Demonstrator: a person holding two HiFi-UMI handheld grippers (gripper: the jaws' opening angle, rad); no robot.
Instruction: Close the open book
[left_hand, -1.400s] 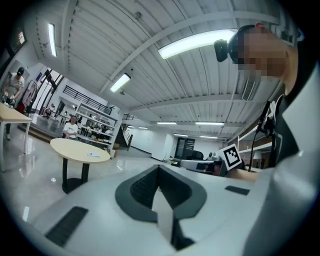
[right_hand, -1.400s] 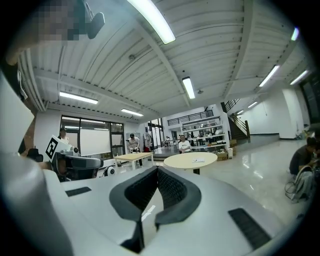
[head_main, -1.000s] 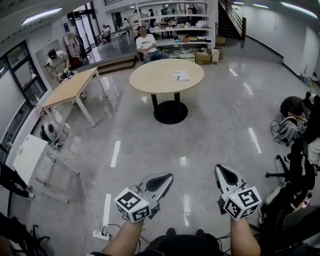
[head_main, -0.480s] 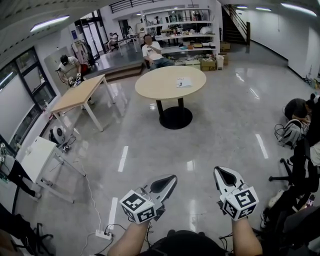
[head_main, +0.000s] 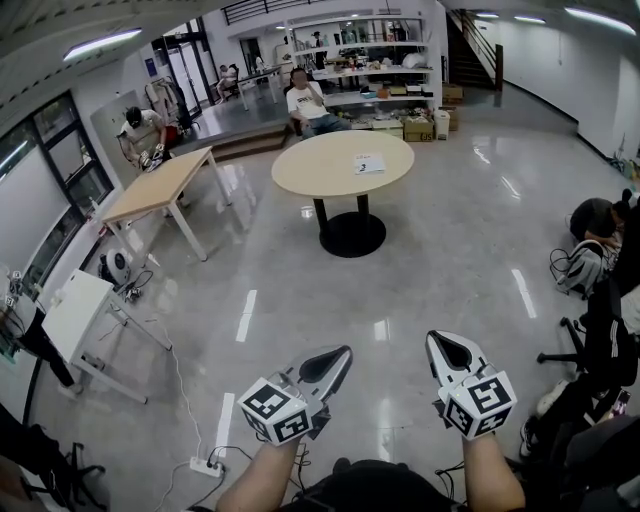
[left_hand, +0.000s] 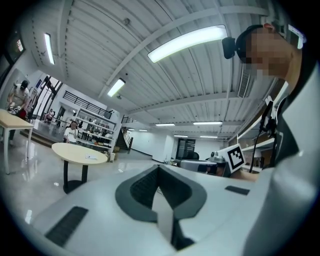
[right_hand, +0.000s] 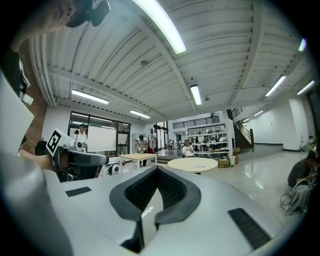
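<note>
Gripping: nothing; left gripper (head_main: 335, 358) and right gripper (head_main: 446, 346), jaws closed together, both empty
Round table (head_main: 320, 170): well ahead on glossy floor (head_main: 450, 235); white sheet (head_main: 368, 165) on top

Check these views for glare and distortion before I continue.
Head view: fisheye bends straight lines; light streaks glare on the glossy floor. Left gripper view: ceiling light blown out. Right gripper view: dark vignetted corners, round table sharp.
</note>
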